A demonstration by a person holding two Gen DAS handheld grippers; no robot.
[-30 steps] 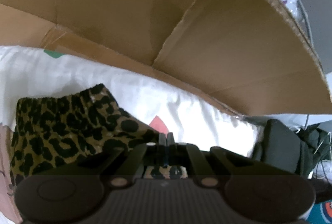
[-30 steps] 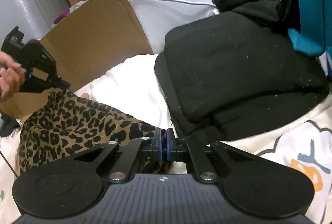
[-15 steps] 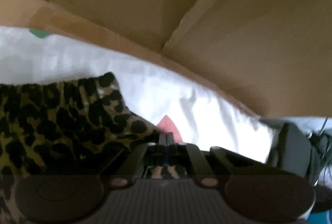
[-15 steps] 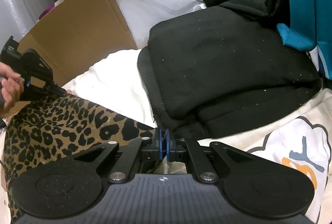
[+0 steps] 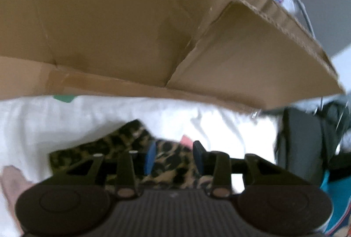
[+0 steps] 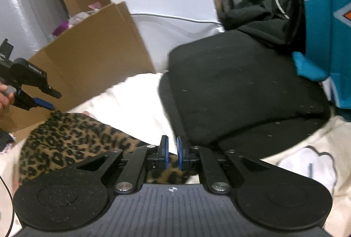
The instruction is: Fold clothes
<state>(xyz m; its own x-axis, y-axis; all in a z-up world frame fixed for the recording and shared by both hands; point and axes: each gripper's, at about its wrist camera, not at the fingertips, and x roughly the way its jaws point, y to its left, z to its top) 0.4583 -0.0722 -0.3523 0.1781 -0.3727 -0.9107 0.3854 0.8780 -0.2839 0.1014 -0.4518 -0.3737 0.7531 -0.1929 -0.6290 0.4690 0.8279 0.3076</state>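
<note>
Leopard-print garment lies at lower left on white bedding; no writing is legible. Left gripper jaws gape wide, right gripper jaws are slightly parted, both empty. Cardboard box crowds the top edge.

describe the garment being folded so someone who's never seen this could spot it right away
Start at the big brown cardboard box; on the white bedding in front of it lies a flat tan leopard-print garment. The folded black garment beside it is plain, so the black spots single it out.
</note>
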